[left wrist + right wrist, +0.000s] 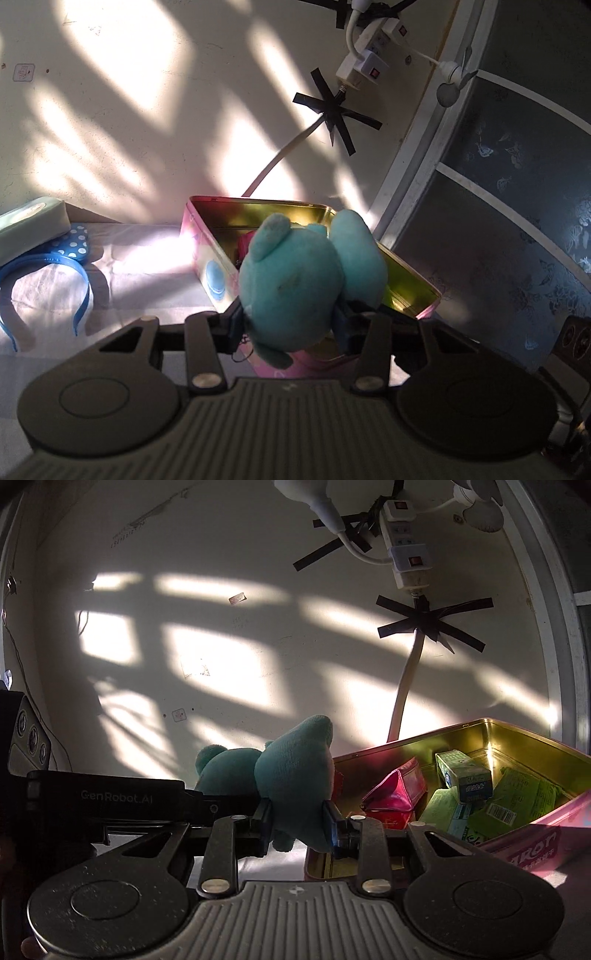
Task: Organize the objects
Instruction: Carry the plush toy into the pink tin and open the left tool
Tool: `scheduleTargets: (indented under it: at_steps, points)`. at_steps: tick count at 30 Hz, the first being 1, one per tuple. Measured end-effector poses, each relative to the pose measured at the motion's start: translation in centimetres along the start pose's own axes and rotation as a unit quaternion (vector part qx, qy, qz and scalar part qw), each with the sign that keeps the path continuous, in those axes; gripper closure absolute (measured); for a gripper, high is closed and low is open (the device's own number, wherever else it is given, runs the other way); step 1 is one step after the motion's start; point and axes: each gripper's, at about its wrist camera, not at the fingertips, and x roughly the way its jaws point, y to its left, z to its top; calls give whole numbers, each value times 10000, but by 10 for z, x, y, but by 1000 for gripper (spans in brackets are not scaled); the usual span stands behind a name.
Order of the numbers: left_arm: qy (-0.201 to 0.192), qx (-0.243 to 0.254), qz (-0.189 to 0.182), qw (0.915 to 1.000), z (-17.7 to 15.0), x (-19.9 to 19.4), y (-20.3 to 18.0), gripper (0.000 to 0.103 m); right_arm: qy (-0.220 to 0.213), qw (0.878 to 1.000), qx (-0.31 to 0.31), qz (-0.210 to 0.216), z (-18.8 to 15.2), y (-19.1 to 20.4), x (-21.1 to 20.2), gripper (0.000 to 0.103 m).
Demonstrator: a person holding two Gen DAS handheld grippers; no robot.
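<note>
- The plush [291, 284] sits between both sets of jaws at once: the left gripper [291, 325] clamps its round body, the right gripper [299, 823] pinches another lobe of it.
- Seen from the left jaws, the tin [258, 212] lies straight ahead and just below the plush; from the right jaws it lies ahead and to the right [491, 725].
- The tin is open, with a red pouch [395, 794] and green packets [517, 797] inside.
- Both grippers point slightly downward, side by side; neither looks clearly nearer.
- Likely next: carry the plush forward over the rim, then let go.
</note>
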Motion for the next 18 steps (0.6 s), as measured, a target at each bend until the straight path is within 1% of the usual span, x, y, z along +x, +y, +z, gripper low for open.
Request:
scheduleTargets:
  at_steps: [3,5,7,8,9,10,11,12,13,15,18]
  points:
    - [188,12,-110,9998,5,32,-11,54,38,9996,128,-262,4,-27,6,74]
    - [267,109,-82,9996,9,51,-17,53,111,9991,111,-404,7,-39,13,75]
    - [339,169,-4,9993,13,67,-21,50,145,9984,113,-529,8,-49,22,73]
    - [368,198,72,9991,14,73,-21,47,149,9982,127,-560,8,-54,27,70]
    - [389,290,248,9985,15,80,-23,46,160,9979,148,-606,6,-58,32,70]
    - [388,410,484,9972,16,85,-24,45,183,9972,164,-702,4,-61,36,57]
    - [396,503,733,9953,15,88,-24,43,175,9961,192,-842,0,-65,39,43]
    - [407,508,853,9942,15,89,-24,43,146,9952,203,-942,-2,-68,40,43]
    - [412,449,825,9947,14,87,-22,43,84,9953,171,-952,-3,-69,38,45]
    - [356,320,714,9963,14,78,-19,42,-46,9956,185,-922,-3,-71,32,45]
    - [201,363,701,9967,11,61,-22,42,-264,9950,346,-895,-1,-72,23,45]
